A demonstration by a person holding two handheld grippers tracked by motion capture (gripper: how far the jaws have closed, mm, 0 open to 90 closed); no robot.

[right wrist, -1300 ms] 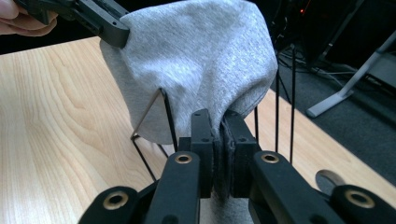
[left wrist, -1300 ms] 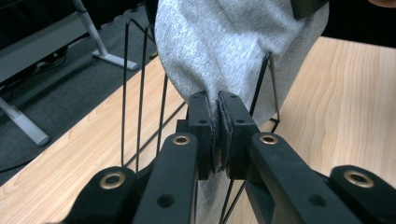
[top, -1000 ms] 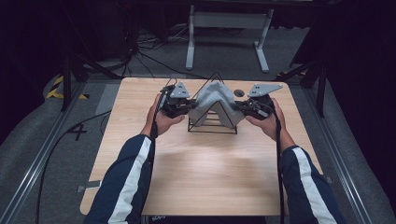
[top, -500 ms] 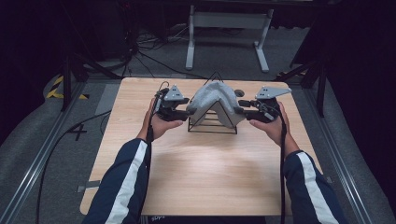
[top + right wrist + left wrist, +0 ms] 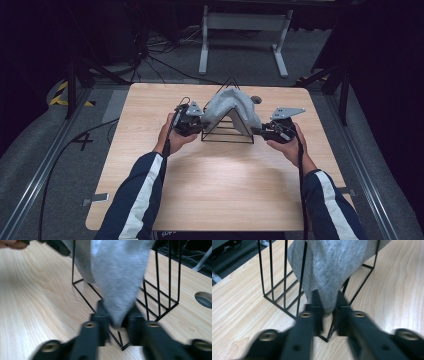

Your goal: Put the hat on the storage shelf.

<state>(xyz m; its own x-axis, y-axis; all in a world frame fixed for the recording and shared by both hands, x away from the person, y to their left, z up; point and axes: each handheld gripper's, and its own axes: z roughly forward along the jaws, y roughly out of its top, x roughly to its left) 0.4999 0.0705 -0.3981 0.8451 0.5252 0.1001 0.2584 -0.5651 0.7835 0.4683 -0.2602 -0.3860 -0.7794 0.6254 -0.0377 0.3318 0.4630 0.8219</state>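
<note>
We had the grey cloth point(image 5: 231, 104) draped over the peak of the black wire rack point(image 5: 227, 131) on the tabletop point(image 5: 210, 185). The left hand-held gripper point(image 5: 327, 305) and right hand-held gripper point(image 5: 117, 312) each pinched a hanging end; releasing seemed all that was left

A: Which parts are cut off in the left gripper view?
B: The grey cloth point(image 5: 332, 270) and the black wire rack point(image 5: 284, 285) both run past the top edge. The jaws of the left gripper point(image 5: 327, 305) are motion-blurred, so their edges are soft, and their tips are part-covered by the cloth's lower corner.

A: And in the right gripper view?
B: The same: cloth point(image 5: 120, 277) and rack point(image 5: 160, 290) are cropped at the top, and the right gripper point(image 5: 117, 315) is blurred. A hand point(image 5: 11, 243) at the top left corner is mostly cut away.

A: What does the high view leave undecided?
B: The cloth point(image 5: 227, 102) hides the rack's upper wires, and the jaw tips are too small to resolve.
</note>
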